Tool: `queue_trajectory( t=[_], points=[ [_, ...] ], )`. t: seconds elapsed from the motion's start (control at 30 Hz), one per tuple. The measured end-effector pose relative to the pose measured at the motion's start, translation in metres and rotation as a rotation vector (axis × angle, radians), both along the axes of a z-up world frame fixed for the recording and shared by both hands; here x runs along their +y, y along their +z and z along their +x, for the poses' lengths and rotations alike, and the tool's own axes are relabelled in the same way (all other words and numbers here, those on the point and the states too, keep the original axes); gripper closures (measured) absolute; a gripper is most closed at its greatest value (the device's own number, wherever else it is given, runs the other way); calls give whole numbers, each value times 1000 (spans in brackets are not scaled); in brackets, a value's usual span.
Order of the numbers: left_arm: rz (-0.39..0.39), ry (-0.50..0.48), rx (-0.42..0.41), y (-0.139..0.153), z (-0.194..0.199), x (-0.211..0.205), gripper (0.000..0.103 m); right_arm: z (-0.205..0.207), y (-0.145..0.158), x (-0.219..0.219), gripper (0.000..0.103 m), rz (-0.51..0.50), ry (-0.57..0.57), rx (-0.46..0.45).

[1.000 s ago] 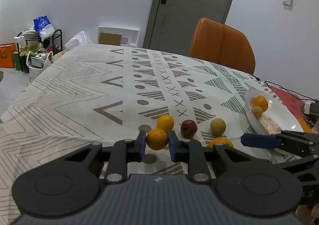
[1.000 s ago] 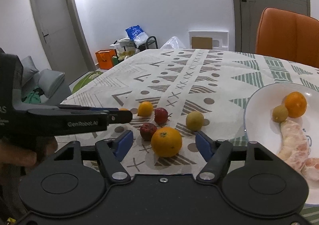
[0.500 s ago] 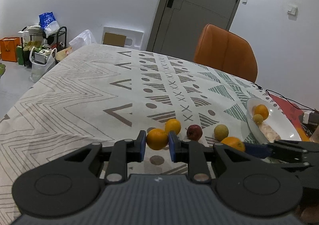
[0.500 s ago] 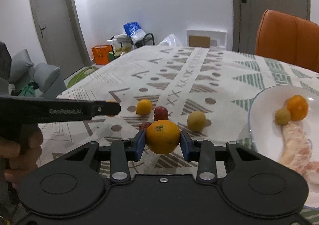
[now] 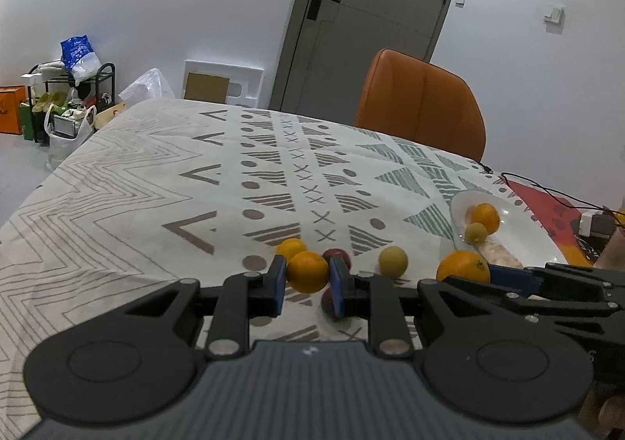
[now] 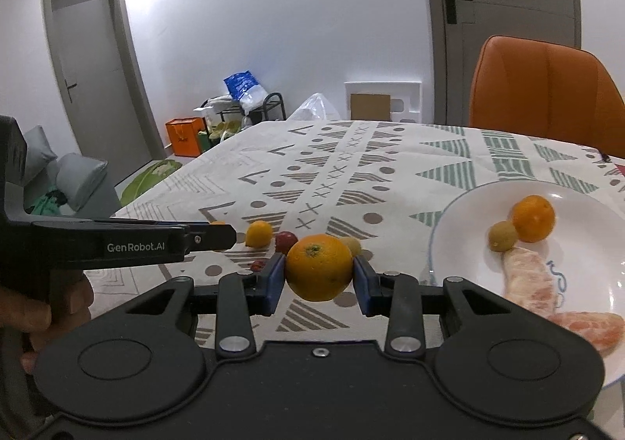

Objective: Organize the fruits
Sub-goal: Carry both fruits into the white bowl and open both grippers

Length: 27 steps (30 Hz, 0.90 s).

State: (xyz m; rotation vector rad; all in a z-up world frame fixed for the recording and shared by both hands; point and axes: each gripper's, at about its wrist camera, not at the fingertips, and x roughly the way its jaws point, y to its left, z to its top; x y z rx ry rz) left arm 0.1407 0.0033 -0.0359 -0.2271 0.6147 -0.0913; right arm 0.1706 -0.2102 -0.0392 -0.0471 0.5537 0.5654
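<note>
Our left tool (image 5: 306, 285) clamped on small round orange (image 5: 307, 271); right tool (image 6: 318, 280) clamped on larger round orange (image 6: 319, 267), both raised, we judge for carrying to white round plate (image 6: 465, 213) at desk's right edge. Desk (image 5: 136, 186): patterned cloth. Room: grey door (image 5: 375, 10), orange chair (image 5: 420, 104).

"GenRobot.AI" in white on black side of left tool (image 6: 218, 235).
</note>
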Motion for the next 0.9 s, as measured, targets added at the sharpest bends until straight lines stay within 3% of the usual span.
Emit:
queue_trajectory(
  t=[0.9],
  points=[
    [5, -106, -44, 13, 12, -64, 81, -7, 6, -72, 68, 43, -142, -20]
  ],
)
